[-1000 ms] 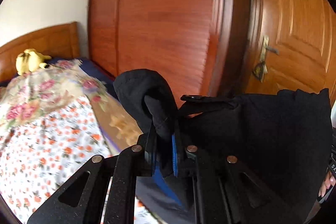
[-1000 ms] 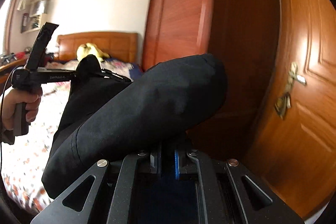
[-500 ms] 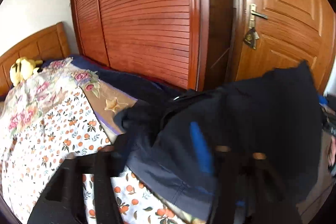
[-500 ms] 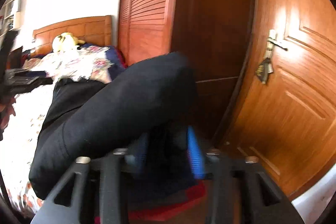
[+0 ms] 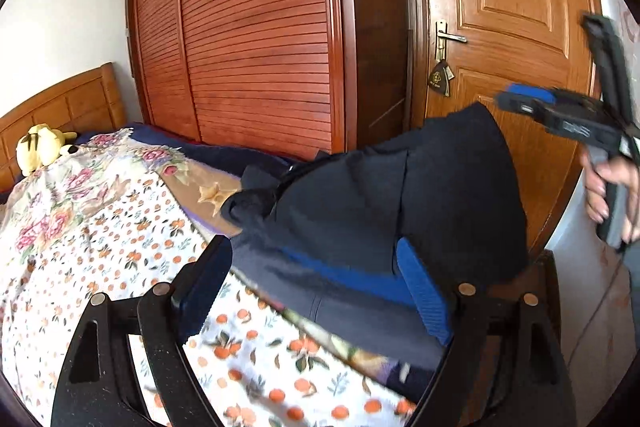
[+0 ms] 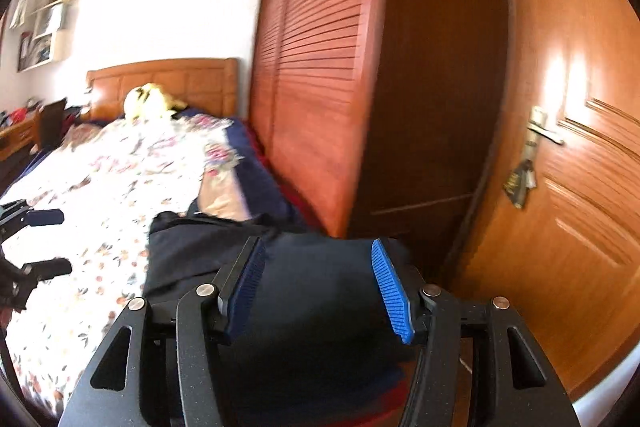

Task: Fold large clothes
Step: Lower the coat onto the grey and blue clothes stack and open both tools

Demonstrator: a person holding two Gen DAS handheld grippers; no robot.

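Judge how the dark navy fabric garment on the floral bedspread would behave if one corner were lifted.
Probably floppy: the dark navy fabric garment slumps in soft folds over the floral bedspread. It would likely drape and trail rather than hold shape. It seems bulky, hanging over the bed's edge, so one corner may drag the rest.

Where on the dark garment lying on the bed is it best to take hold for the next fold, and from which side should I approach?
Probably the bunched corner of the dark garment, approached from the floral bedspread side: it rises off the bed, so open jaws can close across it, unlike the flat middle.
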